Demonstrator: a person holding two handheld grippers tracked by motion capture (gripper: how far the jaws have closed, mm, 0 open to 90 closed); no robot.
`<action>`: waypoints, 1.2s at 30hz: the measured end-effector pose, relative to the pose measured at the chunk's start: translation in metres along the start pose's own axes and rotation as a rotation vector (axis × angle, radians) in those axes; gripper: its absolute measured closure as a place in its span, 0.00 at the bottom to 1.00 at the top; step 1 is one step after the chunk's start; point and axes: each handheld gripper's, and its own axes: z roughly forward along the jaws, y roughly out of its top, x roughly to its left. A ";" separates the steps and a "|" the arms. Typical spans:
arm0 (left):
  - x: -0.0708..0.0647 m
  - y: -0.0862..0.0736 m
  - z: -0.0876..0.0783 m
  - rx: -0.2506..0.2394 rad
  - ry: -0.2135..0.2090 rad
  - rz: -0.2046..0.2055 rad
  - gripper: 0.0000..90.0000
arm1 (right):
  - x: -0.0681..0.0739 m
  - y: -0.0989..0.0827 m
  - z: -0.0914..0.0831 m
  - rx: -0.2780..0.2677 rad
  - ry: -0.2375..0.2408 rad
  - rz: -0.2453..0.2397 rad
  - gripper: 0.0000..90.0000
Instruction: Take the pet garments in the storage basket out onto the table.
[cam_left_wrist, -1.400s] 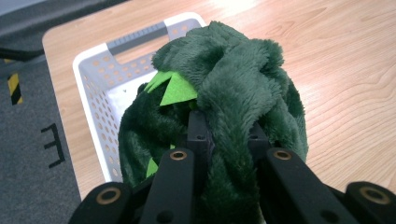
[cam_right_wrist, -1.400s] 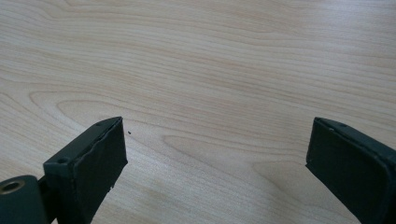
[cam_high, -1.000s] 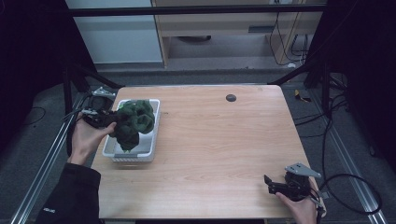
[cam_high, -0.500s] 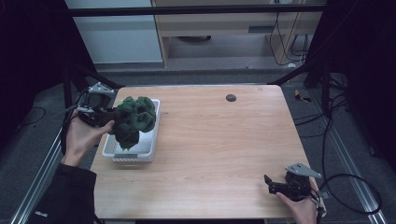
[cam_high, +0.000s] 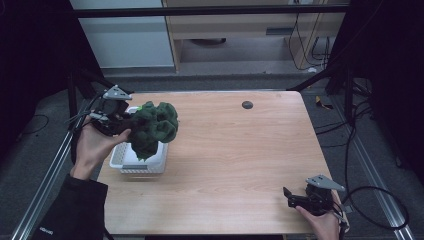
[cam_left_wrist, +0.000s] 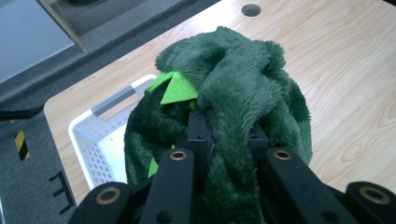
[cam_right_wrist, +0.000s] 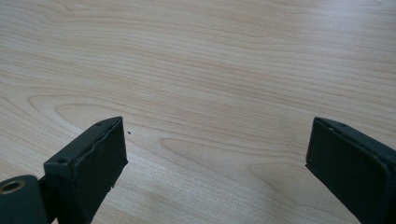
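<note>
Plush (cam_left_wrist: 243, 93), dark green and deep-piled, is bunched between the jaws of my left gripper (cam_left_wrist: 226, 135), which is closed down on a thick fold of it, so that the pile bulges out around both jaws. I judge it light, soft and limp: it will sag and swing rather than keep a shape, and nothing in it looks fragile. A pinch on a gathered fold like this one should hold better than a bite on the rounded outside, where the fur could slide. A bright green felt piece (cam_left_wrist: 178, 88) shows near the top; I would not take it there, as it looks thin. The plush hangs over the right edge of the white basket (cam_high: 131, 161), clear of the surface (cam_high: 240, 150). My right gripper (cam_high: 300, 199) rests wide open at the near right corner, holding nothing.
</note>
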 end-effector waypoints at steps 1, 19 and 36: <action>-0.001 0.002 0.000 -0.008 0.003 0.014 0.88 | 0.000 0.000 0.000 -0.001 -0.002 -0.004 0.06; -0.042 0.019 0.019 0.022 -0.073 0.100 0.88 | 0.000 0.000 -0.001 -0.017 -0.005 -0.007 0.06; -0.072 0.033 0.037 0.018 -0.139 0.141 0.87 | -0.001 0.000 -0.001 -0.024 -0.008 -0.011 0.05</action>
